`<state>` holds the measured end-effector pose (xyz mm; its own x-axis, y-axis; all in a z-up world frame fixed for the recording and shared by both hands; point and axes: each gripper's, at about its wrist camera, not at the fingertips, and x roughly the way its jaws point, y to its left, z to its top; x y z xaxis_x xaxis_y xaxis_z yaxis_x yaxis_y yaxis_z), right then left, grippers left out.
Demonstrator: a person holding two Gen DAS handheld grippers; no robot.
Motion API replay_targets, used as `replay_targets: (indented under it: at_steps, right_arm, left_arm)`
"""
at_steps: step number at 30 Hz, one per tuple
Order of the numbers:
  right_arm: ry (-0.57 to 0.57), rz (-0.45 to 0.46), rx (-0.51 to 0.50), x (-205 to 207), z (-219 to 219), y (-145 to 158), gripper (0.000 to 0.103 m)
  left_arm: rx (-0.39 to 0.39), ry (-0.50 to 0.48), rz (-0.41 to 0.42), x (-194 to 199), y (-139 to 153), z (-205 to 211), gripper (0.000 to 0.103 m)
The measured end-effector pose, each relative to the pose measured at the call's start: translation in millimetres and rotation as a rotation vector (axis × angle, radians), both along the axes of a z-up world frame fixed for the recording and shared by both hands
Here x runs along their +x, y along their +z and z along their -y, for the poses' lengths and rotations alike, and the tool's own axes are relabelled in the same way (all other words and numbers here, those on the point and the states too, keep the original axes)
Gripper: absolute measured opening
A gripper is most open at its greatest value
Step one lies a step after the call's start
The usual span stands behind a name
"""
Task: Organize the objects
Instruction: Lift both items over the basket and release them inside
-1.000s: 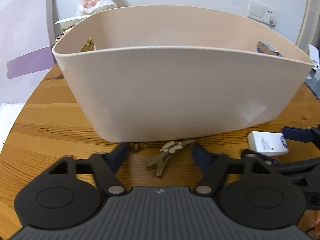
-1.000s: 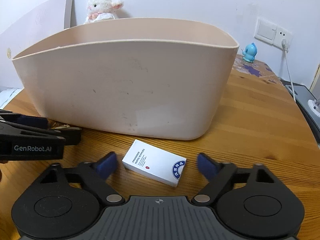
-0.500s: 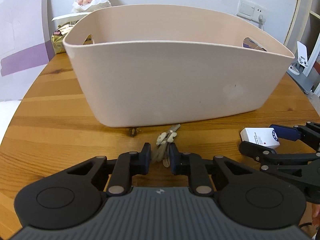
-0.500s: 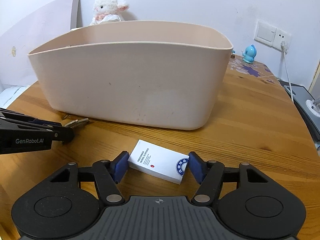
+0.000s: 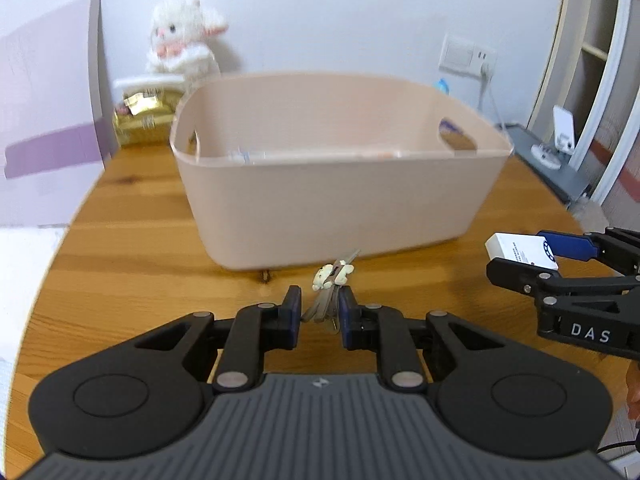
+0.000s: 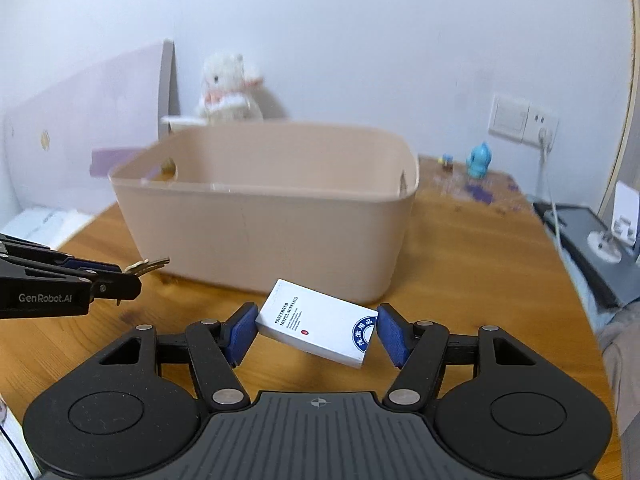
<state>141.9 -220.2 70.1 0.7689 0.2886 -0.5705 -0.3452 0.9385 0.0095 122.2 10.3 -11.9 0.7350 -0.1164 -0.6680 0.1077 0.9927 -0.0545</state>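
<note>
A beige plastic basket (image 5: 336,208) stands on the wooden table (image 5: 132,264), also seen in the right wrist view (image 6: 264,240). My left gripper (image 5: 320,312) is shut on a beige hair clip (image 5: 330,284) with a small bear charm and holds it above the table in front of the basket; the clip also shows in the right wrist view (image 6: 146,266). My right gripper (image 6: 316,330) is shut on a white box (image 6: 318,322) with black print and a blue seal, held tilted above the table; the box also shows in the left wrist view (image 5: 520,250).
A white plush lamb (image 5: 184,44) and a gold packet (image 5: 142,120) sit behind the basket at the left. A blue figurine (image 6: 480,160) stands at the back right. A small dark bit (image 5: 265,276) lies by the basket's base. Some items lie inside the basket.
Both grippers closed on their objects, the left on the hair clip and the right on the white box, and lifted them up and back from the basket.
</note>
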Motion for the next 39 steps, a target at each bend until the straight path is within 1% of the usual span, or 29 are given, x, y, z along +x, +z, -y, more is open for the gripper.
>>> replay_targets:
  at_steps: [4,9,13,17,19,22,27,31,35,36,37,39]
  right_arm:
    - [0.001,0.067,0.025,-3.5,1.8,25.0,0.062]
    - [-0.004,0.136,0.051,7.3,1.5,51.8,0.062]
    - [-0.011,0.172,0.042,24.8,-2.1,63.5,0.062]
    - [-0.028,0.185,0.05,49.6,-4.9,69.2,0.062]
    - [-0.035,0.175,0.055,63.1,-7.1,68.6,0.062]
    - [-0.053,0.166,0.041,83.3,-11.0,63.0,0.062]
    - [-0.065,0.129,0.009,109.6,-22.0,46.5,0.062]
    - [-0.054,0.086,-0.034,123.5,-34.1,30.6,0.062]
    - [-0.042,0.026,-0.051,134.5,-40.5,15.6,0.063]
    - [-0.042,0.015,-0.052,135.4,-40.5,12.4,0.064]
    - [-0.043,0.002,-0.055,136.3,-40.3,9.5,0.069]
    - [-0.046,-0.003,-0.049,134.9,-38.3,6.9,0.072]
  left_arm:
    - [-0.005,0.007,0.068,-8.5,25.9,-3.0,0.021]
    - [0.001,0.002,0.151,-8.7,57.2,-2.4,0.021]
    - [0.021,0.01,0.19,8.5,74.1,0.1,0.021]
    - [0.037,0.018,0.2,37.1,79.7,3.4,0.021]
    - [0.04,0.033,0.191,55.5,76.7,4.1,0.021]
    - [0.042,0.061,0.145,84.3,66.3,3.1,0.021]
    - [0.107,0.098,0.068,119.8,37.0,5.1,0.021]
    - [0.111,0.103,0.007,132.9,17.2,2.0,0.022]
    - [0.117,0.102,-0.037,139.2,5.9,-0.2,0.022]
    - [0.119,0.098,-0.045,139.5,4.4,-0.3,0.022]
    - [0.12,0.091,-0.052,139.9,3.5,-0.5,0.022]
    - [0.125,0.087,-0.049,138.1,4.6,-0.1,0.023]
